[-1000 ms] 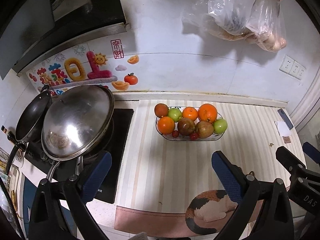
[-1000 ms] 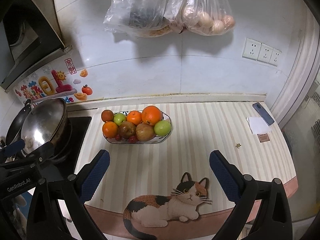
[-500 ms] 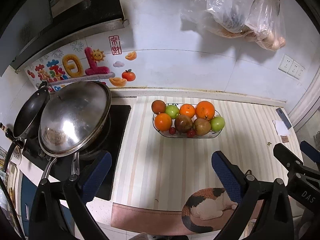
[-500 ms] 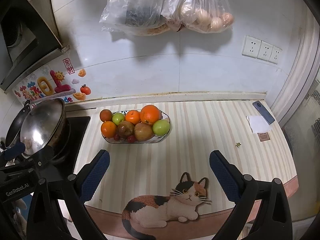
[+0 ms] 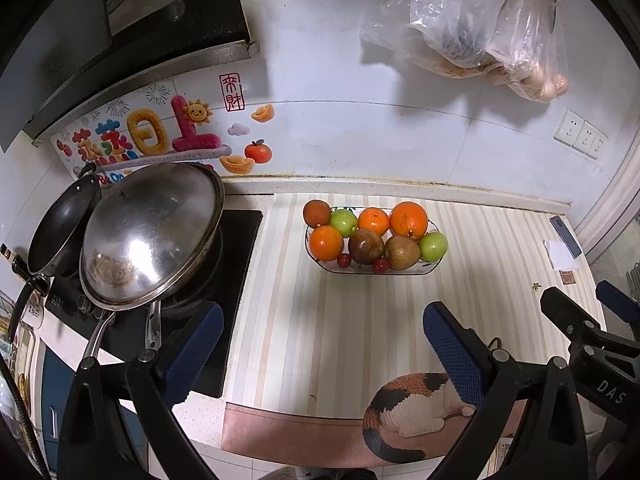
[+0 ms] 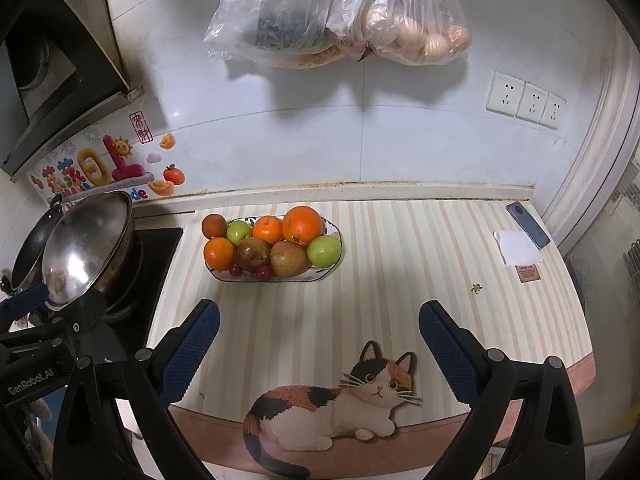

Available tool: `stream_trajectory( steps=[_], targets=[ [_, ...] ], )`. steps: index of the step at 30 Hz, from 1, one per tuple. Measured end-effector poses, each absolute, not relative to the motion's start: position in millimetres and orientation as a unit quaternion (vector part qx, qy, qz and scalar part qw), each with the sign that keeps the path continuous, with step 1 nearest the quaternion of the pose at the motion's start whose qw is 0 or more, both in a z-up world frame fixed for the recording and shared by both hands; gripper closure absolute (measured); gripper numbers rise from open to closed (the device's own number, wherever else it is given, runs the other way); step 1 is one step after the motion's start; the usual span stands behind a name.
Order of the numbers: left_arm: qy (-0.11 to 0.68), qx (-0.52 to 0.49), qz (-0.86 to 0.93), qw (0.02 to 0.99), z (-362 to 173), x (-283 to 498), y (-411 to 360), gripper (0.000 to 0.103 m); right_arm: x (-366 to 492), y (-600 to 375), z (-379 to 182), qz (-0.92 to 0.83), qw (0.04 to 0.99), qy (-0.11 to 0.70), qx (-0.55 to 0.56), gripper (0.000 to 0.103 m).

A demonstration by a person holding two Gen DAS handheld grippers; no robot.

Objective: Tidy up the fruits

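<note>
The fruit bowl (image 6: pixel 276 276) stands on the striped worktop (image 6: pixel 380 300) toward the back wall, heaped with oranges (image 6: pixel 302 225), two green apples (image 6: pixel 324 251), brownish pears (image 6: pixel 289 259) and a few small red fruits (image 6: pixel 263 273) at its near rim. The left gripper (image 5: pixel 322 342) hangs over the near edge of the worktop with its blue-padded fingers (image 5: pixel 194 350) spread wide and nothing between them; the bowl lies well ahead of it, slightly right of centre. The right gripper (image 6: pixel 318 340) is likewise held wide and empty, above the cat picture (image 6: pixel 340 404) printed on the mat, with the bowl ahead and to its left. Open striped surface lies between both grippers and the bowl, so nothing blocks the way. To the left of the bowl sits a black hob (image 5: pixel 236 280) carrying a steel wok (image 5: pixel 154 236) tilted toward the camera, and a darker pan (image 5: pixel 64 226) behind it; the wok's handle (image 5: pixel 98 334) reaches toward the left gripper's left finger. Near the right end of the worktop, well apart from the bowl, lie a phone (image 6: pixel 527 225), a white paper (image 6: pixel 516 248) and a small brown tag (image 6: pixel 528 273). Plastic bags (image 6: pixel 344 12) hang on the wall above the bowl, wall sockets (image 6: pixel 526 100) sit to the right, and colourful stickers (image 5: pixel 160 136) run under the hood (image 5: pixel 112 40).
</note>
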State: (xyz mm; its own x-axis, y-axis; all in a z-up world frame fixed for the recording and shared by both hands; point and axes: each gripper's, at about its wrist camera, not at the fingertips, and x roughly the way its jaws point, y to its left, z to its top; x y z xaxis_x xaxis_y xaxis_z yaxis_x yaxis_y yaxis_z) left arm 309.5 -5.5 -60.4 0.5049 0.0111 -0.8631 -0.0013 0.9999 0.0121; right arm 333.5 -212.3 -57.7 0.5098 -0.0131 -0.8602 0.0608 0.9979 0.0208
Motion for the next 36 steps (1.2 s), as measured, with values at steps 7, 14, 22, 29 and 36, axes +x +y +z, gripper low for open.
stream_trajectory(
  steps=[7,14,22,29,36],
  targets=[
    [0.496,0.006,0.004,0.868,-58.6,303.8,-7.2,0.0,328.6,-210.8,-56.4,-0.019,0.868,0.495,0.022,0.001],
    [0.497,0.008,0.006,0.868,-58.1,301.1,-6.5,0.0,325.9,-209.8,-55.6,-0.018,0.868,0.495,0.021,0.001],
    [0.493,0.008,0.005,0.87,-56.0,298.0,-5.7,0.0,322.6,-210.8,-51.2,-0.021,0.87,0.492,0.023,0.001],
    [0.492,0.008,0.0,0.871,-52.9,297.7,-6.0,0.0,321.0,-212.9,-48.5,-0.022,0.871,0.49,0.025,0.001],
    [0.492,0.007,0.001,0.87,-52.1,297.0,-7.1,0.0,318.7,-214.5,-47.3,-0.022,0.871,0.49,0.029,0.001]
  ],
)
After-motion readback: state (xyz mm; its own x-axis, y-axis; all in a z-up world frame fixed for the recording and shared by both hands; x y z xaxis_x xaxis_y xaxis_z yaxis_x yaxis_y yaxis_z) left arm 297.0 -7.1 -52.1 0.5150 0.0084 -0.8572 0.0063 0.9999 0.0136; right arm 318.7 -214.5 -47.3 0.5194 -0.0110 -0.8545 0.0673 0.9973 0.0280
